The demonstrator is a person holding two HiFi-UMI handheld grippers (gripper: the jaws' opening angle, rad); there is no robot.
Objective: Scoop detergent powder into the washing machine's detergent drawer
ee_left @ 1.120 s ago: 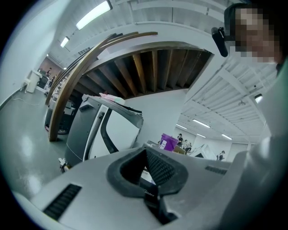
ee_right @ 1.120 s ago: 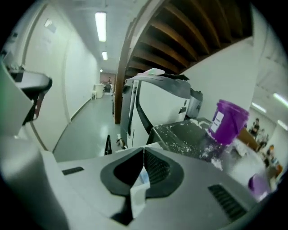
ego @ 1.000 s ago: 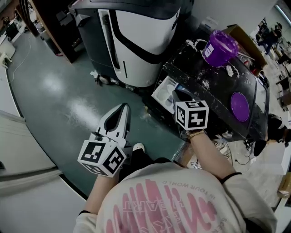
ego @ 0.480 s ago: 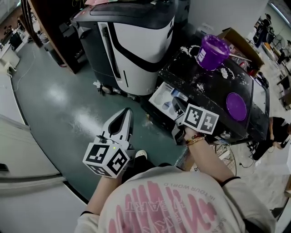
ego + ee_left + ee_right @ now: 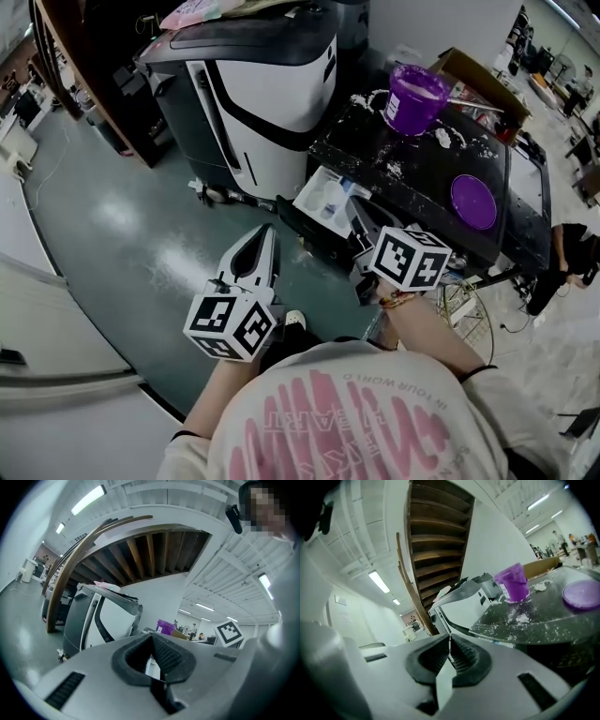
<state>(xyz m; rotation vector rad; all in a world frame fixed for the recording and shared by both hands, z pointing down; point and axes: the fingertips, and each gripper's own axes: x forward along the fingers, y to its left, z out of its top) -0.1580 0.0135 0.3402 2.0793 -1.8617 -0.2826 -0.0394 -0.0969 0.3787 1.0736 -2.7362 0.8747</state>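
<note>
A workshop with a glossy green floor (image 5: 122, 216), and a bulky white-and-dark machine (image 5: 262, 112) standing at the upper middle of the frame. To its right is a black table (image 5: 422, 178) dusted with spilled powder (image 5: 441, 139). The purple tub (image 5: 415, 94) of detergent sits open at the table's far end, upper right, and its purple lid (image 5: 472, 201) lies flat well apart from it. The detergent drawer (image 5: 325, 197) is pulled out below the table's left edge, white inside. The right gripper (image 5: 364, 214) hangs just beside it with its fingers clenched on nothing. The left gripper (image 5: 264, 234) hovers over the floor at centre, its fingers also pressed together and empty. I can't make out a scoop in either. From where I stand the risks look plain: a closed gripper could clip the protruding drawer. A clumsy reach could tip the tub. Powder carried from tub to drawer has to cross the whole table and could scatter onto the floor.
</note>
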